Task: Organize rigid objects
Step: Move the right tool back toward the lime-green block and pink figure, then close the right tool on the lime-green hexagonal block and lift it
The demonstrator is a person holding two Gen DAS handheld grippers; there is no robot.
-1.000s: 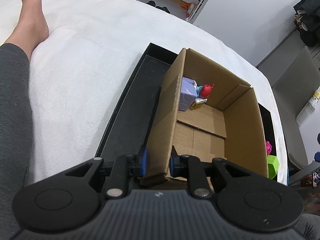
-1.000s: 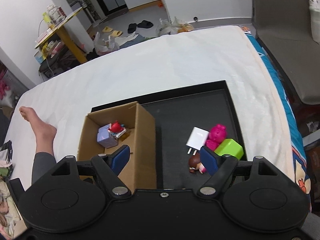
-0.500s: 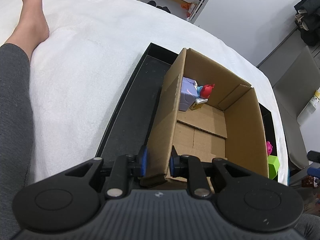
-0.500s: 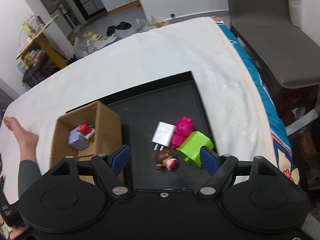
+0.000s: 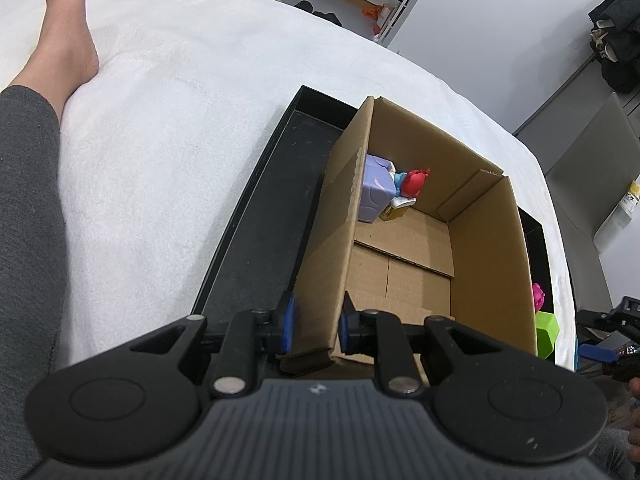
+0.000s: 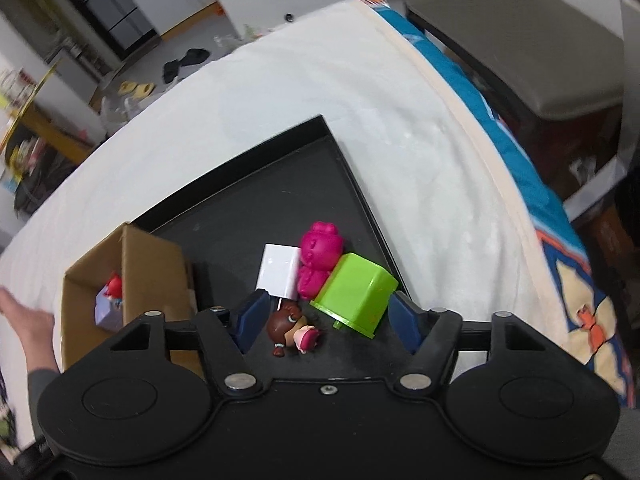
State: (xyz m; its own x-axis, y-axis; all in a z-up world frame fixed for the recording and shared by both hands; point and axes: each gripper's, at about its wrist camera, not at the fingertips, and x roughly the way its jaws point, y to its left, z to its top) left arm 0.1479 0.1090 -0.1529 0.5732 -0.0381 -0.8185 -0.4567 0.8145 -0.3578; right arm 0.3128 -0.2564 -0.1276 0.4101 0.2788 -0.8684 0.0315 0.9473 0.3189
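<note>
My left gripper (image 5: 316, 326) is shut on the near left wall of an open cardboard box (image 5: 488, 248) that stands on a black tray (image 5: 260, 216). Inside the box lie a purple cube (image 5: 374, 192) and a red figure (image 5: 414, 182). My right gripper (image 6: 326, 314) is open above the tray (image 6: 248, 216), over a brown doll (image 6: 294, 326), a white charger block (image 6: 278, 270), a pink toy (image 6: 320, 258) and a green block (image 6: 356, 288). The box (image 6: 152, 268) sits to the left.
The tray lies on a white blanket (image 5: 160, 120) over a bed. A person's bare leg (image 5: 60, 52) rests at the far left. A grey chair (image 6: 520, 40) stands past the bed's right edge.
My right gripper has swung right and come down closer to the loose toys on the tray. My left gripper has kept its hold on the box wall.
</note>
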